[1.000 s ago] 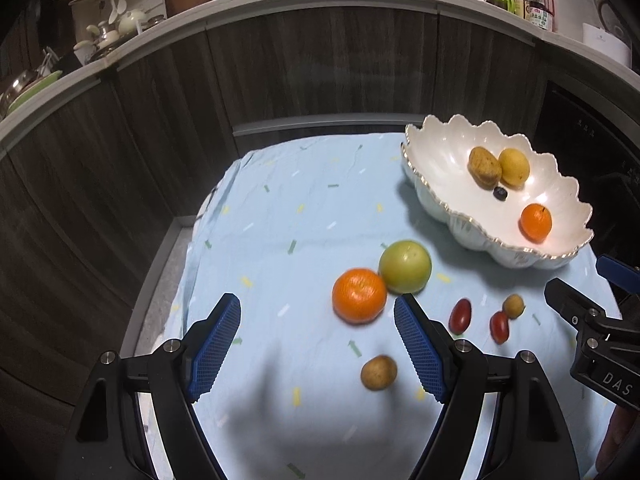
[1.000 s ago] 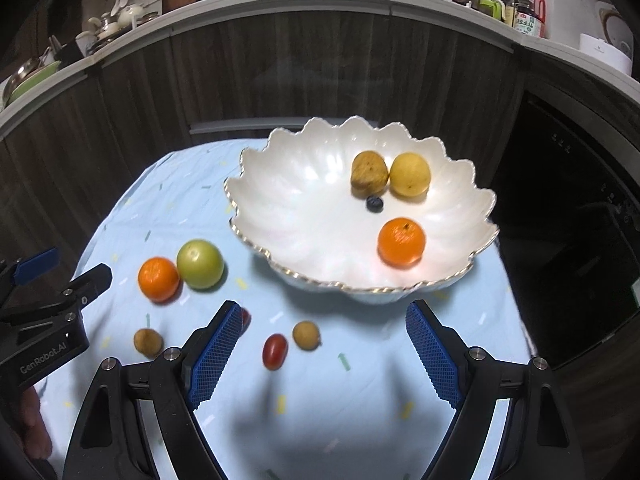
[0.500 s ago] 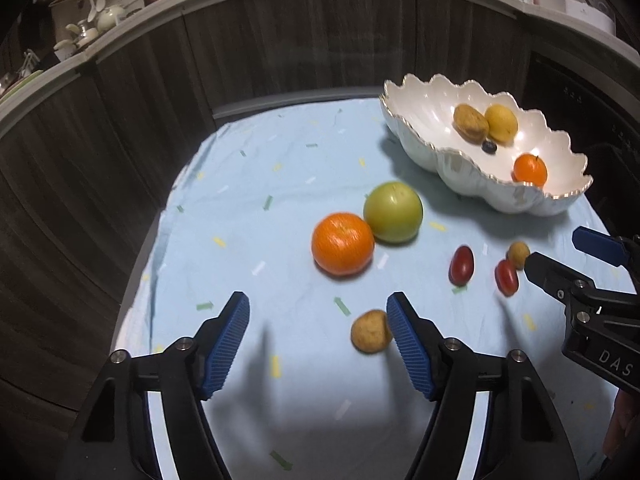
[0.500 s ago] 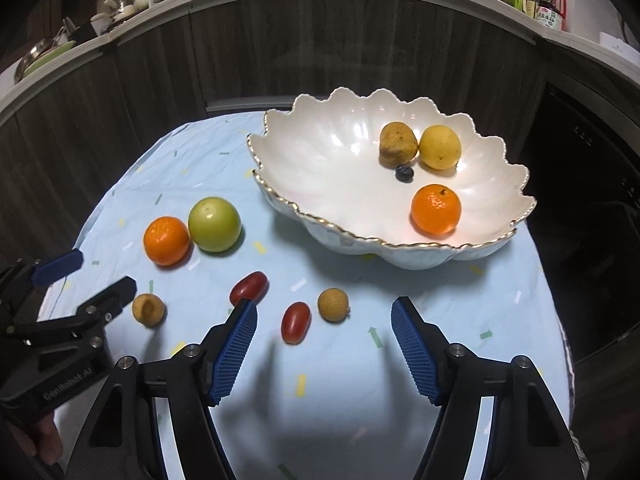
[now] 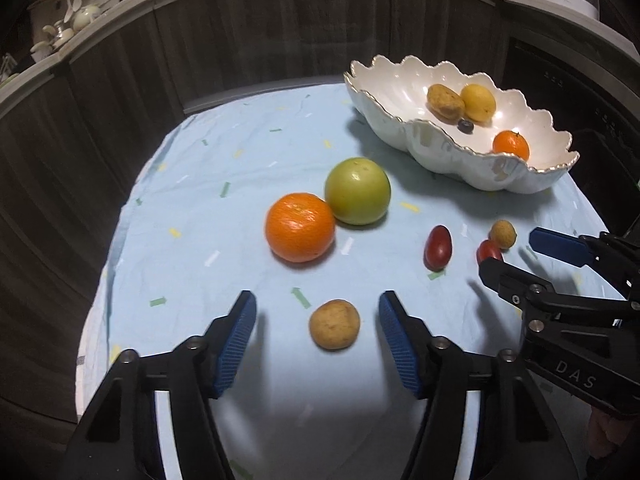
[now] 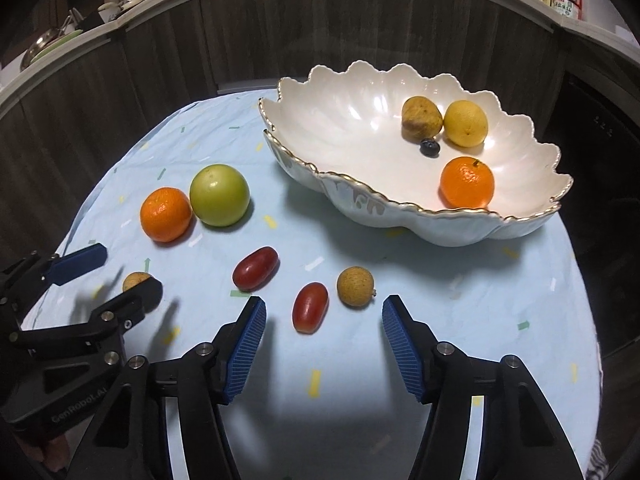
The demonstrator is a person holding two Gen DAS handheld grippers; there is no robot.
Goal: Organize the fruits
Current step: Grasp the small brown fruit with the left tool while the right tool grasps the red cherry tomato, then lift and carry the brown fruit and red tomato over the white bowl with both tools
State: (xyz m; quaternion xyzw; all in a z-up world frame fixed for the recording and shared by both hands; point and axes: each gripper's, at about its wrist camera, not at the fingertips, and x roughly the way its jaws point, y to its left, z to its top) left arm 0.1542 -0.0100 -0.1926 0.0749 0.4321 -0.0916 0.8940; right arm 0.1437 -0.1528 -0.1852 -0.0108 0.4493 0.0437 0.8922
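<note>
On the light blue cloth, my left gripper (image 5: 316,312) straddles a small brown fruit (image 5: 334,324); its jaws are closing and the pads stand clear of it. Beyond lie an orange (image 5: 300,227) and a green fruit (image 5: 357,191), touching. My right gripper (image 6: 324,308) is also closing, with an oval red tomato (image 6: 310,313) between its fingertips, untouched, and a tan round fruit (image 6: 355,286) just ahead. A second red tomato (image 6: 255,268) lies to the left. The white scalloped bowl (image 6: 360,188) holds a small orange (image 6: 467,182), a yellow fruit, a brown fruit and a dark berry.
The cloth-covered table (image 5: 192,184) ends close to dark cabinet fronts at the back and left. A curved counter (image 6: 120,12) above carries dishes and bottles. Each gripper shows at the side of the other's view, low over the cloth.
Both grippers have come down toward the cloth and their jaws have narrowed. The small brown fruit now lies between the left fingers, and the red tomato between the right ones.
</note>
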